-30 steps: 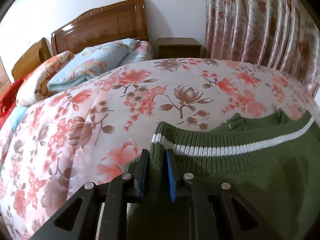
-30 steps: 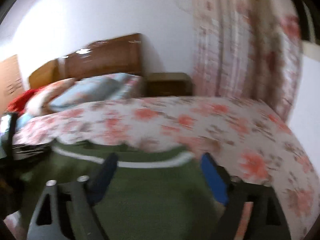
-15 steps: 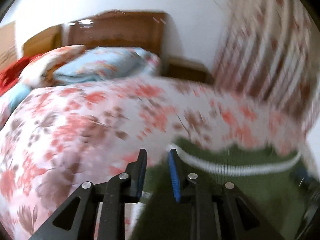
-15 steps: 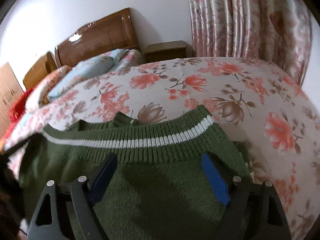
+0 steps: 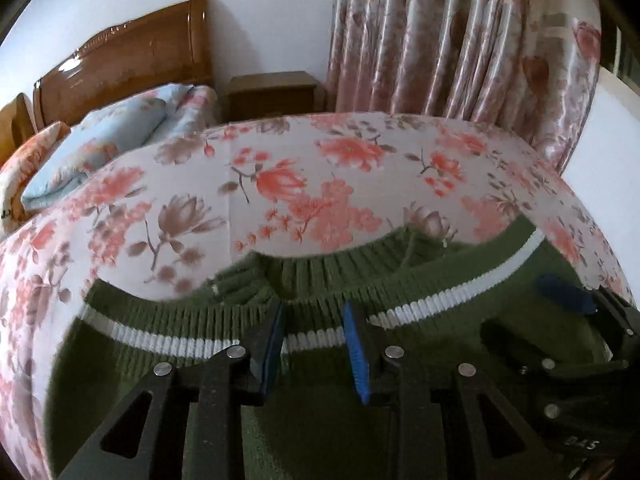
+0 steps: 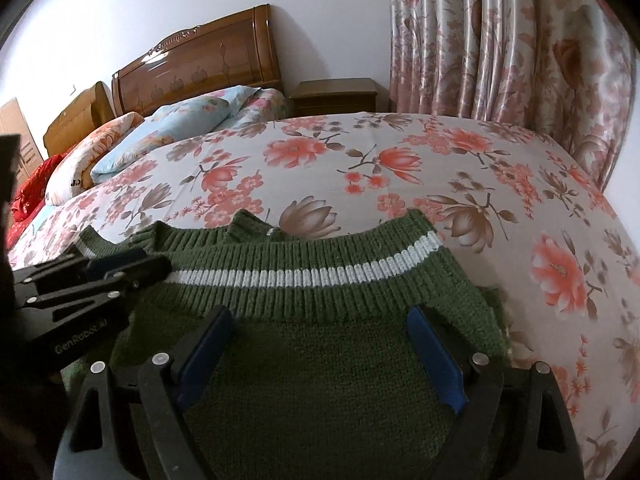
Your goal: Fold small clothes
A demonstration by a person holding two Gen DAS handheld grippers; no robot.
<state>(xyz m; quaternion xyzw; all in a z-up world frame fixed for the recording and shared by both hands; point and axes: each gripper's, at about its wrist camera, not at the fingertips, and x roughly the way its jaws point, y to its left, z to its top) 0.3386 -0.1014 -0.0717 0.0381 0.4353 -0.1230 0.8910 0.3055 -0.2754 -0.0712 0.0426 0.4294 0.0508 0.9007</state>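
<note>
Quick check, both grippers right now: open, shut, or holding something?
Left gripper: open, has just been opening, nothing gripped, over the green sweater.
Right gripper: wide open, holding nothing.

Both wrist cameras sit low over bed [image 5: 320,168], close, angled down past own jaws toward headboard [image 6: 196,76]. Left view sees right gripper [image 5: 568,312]; both share green sweater [image 6: 320,264], curtain [image 5: 460,48].
</note>
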